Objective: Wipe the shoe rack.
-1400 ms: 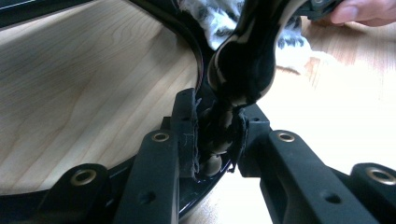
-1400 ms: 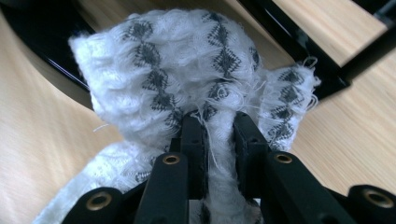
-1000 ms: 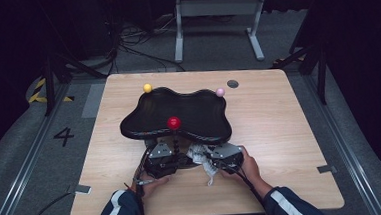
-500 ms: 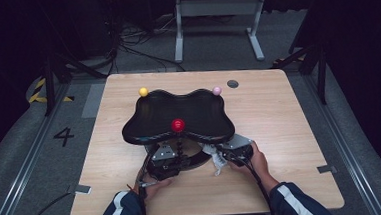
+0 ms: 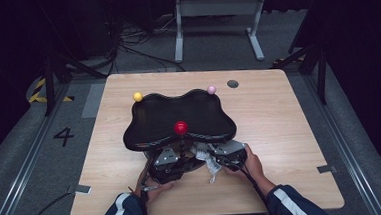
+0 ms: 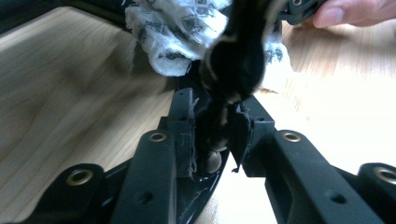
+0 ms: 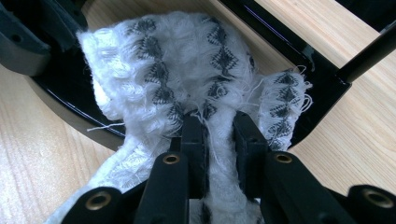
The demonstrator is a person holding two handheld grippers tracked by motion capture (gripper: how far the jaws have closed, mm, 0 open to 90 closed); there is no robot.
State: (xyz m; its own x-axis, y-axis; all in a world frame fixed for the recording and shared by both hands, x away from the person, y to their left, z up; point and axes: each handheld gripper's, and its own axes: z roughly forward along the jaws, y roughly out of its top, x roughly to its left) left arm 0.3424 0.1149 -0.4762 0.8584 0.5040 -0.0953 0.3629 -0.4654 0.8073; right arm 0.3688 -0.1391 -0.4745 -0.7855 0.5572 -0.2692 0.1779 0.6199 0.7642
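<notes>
Up on the high view, the black wavy tray point(image 5: 179, 115) is raised over the wooden table point(image 5: 290, 131), a red ball point(image 5: 180, 127) at its near edge. The left gripper point(image 5: 169, 161) and right gripper point(image 5: 226, 153) sit below it, near the white cloth point(image 5: 209, 161).

From the left gripper view, the jaws have just been opening a little, around a blurred dark stem point(image 6: 219, 126); I cannot tell whether they press it.

From the right gripper view, the jaws pinch the white cloth point(image 7: 187, 74) against the tray's glossy rim point(image 7: 299, 51).
</notes>
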